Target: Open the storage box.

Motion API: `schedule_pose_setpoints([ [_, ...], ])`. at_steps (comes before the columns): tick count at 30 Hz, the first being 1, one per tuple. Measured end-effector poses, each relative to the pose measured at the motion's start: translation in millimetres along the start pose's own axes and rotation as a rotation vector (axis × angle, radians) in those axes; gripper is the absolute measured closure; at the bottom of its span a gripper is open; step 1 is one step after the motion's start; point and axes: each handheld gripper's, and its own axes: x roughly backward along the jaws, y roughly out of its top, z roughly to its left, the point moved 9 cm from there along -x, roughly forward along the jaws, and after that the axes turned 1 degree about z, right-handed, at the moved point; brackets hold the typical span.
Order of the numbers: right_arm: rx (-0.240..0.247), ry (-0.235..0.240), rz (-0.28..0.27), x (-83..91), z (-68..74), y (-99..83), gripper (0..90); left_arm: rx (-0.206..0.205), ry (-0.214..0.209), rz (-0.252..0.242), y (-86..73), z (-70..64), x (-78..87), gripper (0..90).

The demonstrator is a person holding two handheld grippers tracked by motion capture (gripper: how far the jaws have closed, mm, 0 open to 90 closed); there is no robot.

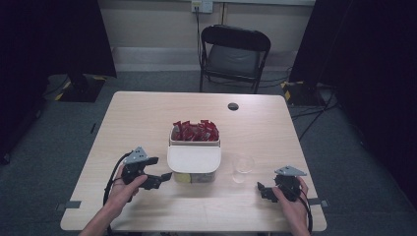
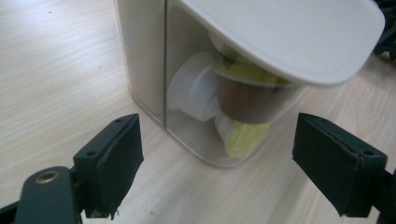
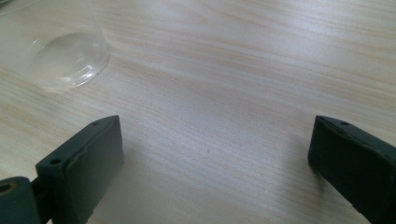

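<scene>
Between your left gripper's spread jaws sits the near corner of the clear container, close ahead but not touched. Your jaws hold nothing. Through its wall you can see small cups with white and yellow-green parts, packed under the white lid, which lies tilted over the front compartment. From the high view, your left gripper points at the container's left front side, with its upper jaw near the lid edge and its lower jaw just beside the base.

Your right gripper's jaws are also wide apart and empty, with bare wooden table between them. Off to the upper left in that view stands a clear plastic cup, apart from the jaws. In the high view your right gripper rests low near the table's front right, and the cup stands between it and the container.

Behind the lid, the rear compartment holds red packets. Beyond the table stands a black folding chair.
</scene>
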Motion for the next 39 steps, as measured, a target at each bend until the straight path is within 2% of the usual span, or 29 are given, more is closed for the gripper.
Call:
schedule_pose_setpoints([
  [2,0.0,0.0,0.0,0.0,0.0,0.0,2.9,0.002,-0.002,-0.004,3.0,-1.2,-1.0,15.9],
  [4,0.0,-0.004,0.0,-0.2,-0.5,0.0,2.8,-0.014,-0.003,0.005,4.3,-2.6,-2.1,15.9],
  [11,0.0,-0.004,0.0,-0.2,-0.5,0.0,2.8,-0.014,-0.005,0.008,9.1,-5.1,-4.5,15.4],
  [23,0.002,-0.002,0.0,-0.2,-0.6,0.0,2.7,-0.004,-0.02,-0.026,17.9,-5.5,-2.1,15.7],
  [35,0.007,0.006,0.001,0.0,-0.5,-0.1,2.7,-0.007,-0.029,-0.019,20.2,-6.4,-1.7,15.8],
  [39,0.007,0.006,0.001,0.0,-0.4,-0.2,2.7,-0.019,-0.032,-0.002,21.5,-5.6,-2.2,15.7],
])
